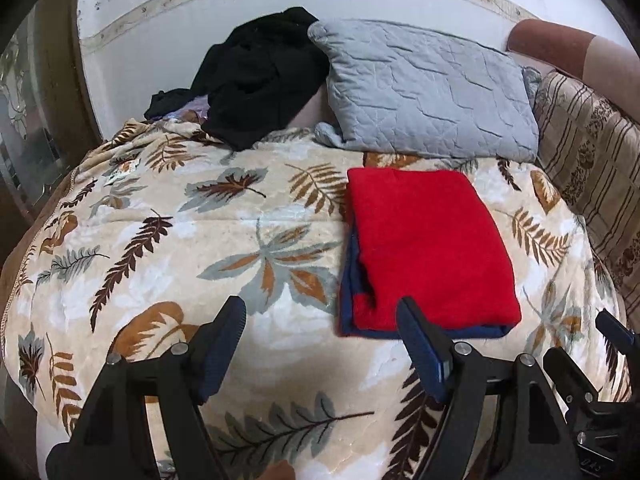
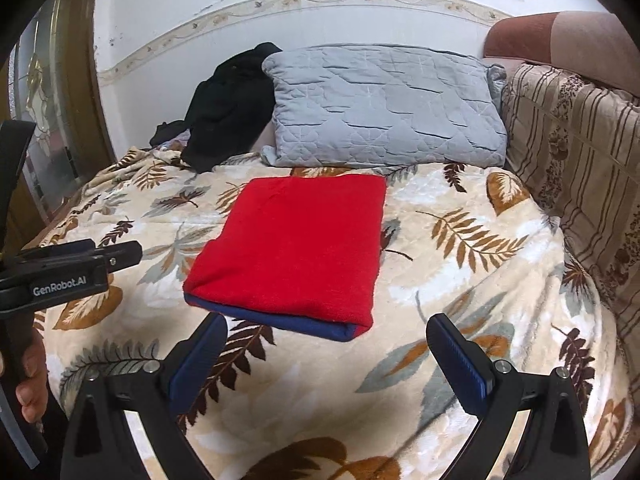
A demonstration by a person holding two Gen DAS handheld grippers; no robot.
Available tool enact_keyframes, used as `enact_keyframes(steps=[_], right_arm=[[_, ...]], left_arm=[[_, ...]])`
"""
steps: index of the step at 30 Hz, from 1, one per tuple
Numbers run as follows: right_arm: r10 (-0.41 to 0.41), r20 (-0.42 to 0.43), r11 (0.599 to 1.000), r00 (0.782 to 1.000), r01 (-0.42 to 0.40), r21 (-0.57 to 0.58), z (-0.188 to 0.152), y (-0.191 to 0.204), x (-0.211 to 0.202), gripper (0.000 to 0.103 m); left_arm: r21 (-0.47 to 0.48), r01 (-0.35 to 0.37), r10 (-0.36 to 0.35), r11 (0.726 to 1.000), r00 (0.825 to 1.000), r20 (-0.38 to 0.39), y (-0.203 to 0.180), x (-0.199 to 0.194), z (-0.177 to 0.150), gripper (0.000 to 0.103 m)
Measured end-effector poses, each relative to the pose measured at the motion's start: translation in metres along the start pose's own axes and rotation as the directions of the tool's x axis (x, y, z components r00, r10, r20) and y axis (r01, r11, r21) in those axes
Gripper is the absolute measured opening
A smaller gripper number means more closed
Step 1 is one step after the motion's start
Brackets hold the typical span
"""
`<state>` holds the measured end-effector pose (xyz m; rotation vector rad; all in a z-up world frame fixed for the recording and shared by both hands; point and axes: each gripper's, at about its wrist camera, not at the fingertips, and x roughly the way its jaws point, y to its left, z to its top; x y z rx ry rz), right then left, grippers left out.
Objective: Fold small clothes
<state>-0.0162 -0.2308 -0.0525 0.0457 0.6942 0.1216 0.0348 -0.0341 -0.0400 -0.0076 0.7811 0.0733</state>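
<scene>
A folded red garment [image 1: 428,248] with a dark blue layer showing along its left and near edges lies flat on the leaf-patterned blanket [image 1: 200,240]. It also shows in the right wrist view [image 2: 296,248]. My left gripper [image 1: 322,320] is open and empty, just in front of the garment's near left corner. My right gripper [image 2: 326,338] is open and empty, just in front of the garment's near edge. The left gripper's body [image 2: 60,276] shows at the left of the right wrist view. The right gripper's finger [image 1: 616,332] shows at the right edge of the left wrist view.
A grey quilted pillow [image 1: 428,88] leans on the wall behind the garment. A heap of black clothes [image 1: 260,76] lies to its left. A striped patterned cushion [image 2: 576,160] stands at the right. A wooden door [image 2: 48,120] is at the left.
</scene>
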Motion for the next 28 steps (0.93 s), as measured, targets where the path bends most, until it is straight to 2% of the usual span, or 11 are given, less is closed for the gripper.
enact_keyframes(steps=[17, 28], right_arm=[[-0.062, -0.019, 0.998, 0.998, 0.061, -0.012, 0.027, 0.003, 0.009, 0.101], [-0.063, -0.029, 0.998, 0.998, 0.063, -0.02, 0.036, 0.005, 0.017, 0.101]], left_arm=[[0.034, 0.048, -0.049, 0.998, 0.998, 0.036, -0.018, -0.008, 0.009, 0.078], [0.059, 0.099, -0.102, 0.993, 0.994, 0.043, -0.024, -0.002, 0.013, 0.082]])
